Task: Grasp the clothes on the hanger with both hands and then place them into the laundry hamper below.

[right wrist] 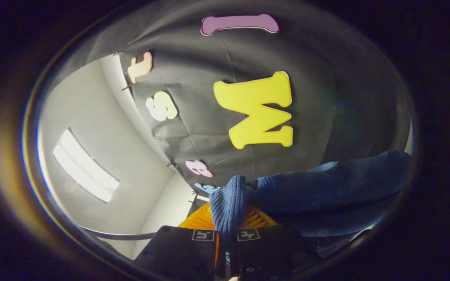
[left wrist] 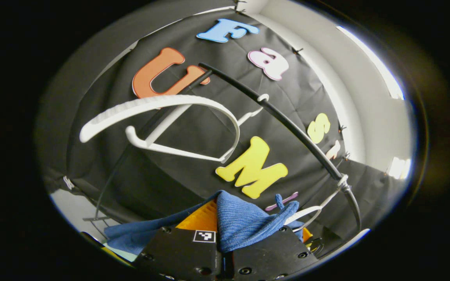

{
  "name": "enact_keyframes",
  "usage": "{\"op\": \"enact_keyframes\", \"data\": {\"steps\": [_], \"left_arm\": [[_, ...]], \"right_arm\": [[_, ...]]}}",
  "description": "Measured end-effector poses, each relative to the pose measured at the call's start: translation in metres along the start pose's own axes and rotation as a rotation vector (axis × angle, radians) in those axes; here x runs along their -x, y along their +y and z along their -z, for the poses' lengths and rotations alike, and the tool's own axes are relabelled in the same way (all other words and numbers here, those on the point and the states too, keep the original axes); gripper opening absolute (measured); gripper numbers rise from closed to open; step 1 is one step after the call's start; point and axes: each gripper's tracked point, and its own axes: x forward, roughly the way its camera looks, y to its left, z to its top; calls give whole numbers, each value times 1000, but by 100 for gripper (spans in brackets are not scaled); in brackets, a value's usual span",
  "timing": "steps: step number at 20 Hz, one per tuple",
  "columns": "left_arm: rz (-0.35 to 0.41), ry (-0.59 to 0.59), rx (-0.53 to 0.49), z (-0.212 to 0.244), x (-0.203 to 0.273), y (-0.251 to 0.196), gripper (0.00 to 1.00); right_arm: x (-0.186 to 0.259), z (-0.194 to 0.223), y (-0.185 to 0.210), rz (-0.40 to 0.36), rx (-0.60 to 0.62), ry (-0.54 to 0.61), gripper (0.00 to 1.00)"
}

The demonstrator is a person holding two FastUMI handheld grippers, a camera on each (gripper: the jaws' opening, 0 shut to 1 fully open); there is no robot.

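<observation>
Both your left gripper [left wrist: 225, 230] and right gripper [right wrist: 227, 230] are pinched tight on bunched folds of the blue knit garment [left wrist: 244, 222]. The bare white hanger [left wrist: 162, 128] hangs at ten o'clock in the left gripper view. Soft and light, the knit likely sags between holds, so grip thick folds, not edges.

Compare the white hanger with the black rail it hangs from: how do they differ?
The white hanger is a broad, flat-armed loop; the black rail is one thin round bar. The hanger hangs bare and tilted, while the rail runs fixed across the booth. Both look curved here. A blue knitted garment sits below them.
</observation>
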Motion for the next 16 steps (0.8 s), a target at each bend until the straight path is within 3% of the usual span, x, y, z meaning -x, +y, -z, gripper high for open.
{"op": "enact_keyframes", "data": {"steps": [3, 6, 16], "left_arm": [[14, -2, 79, 6, 0, 4, 5], [-85, 34, 78, 18, 3, 39, 5], [-211, 70, 72, 65, 50, 84, 5]], "right_arm": [[-2, 0, -22, 66, -36, -16, 6], [9, 12, -65, 214, -15, -14, 5], [34, 46, -92, 321, 59, 21, 6]]}}
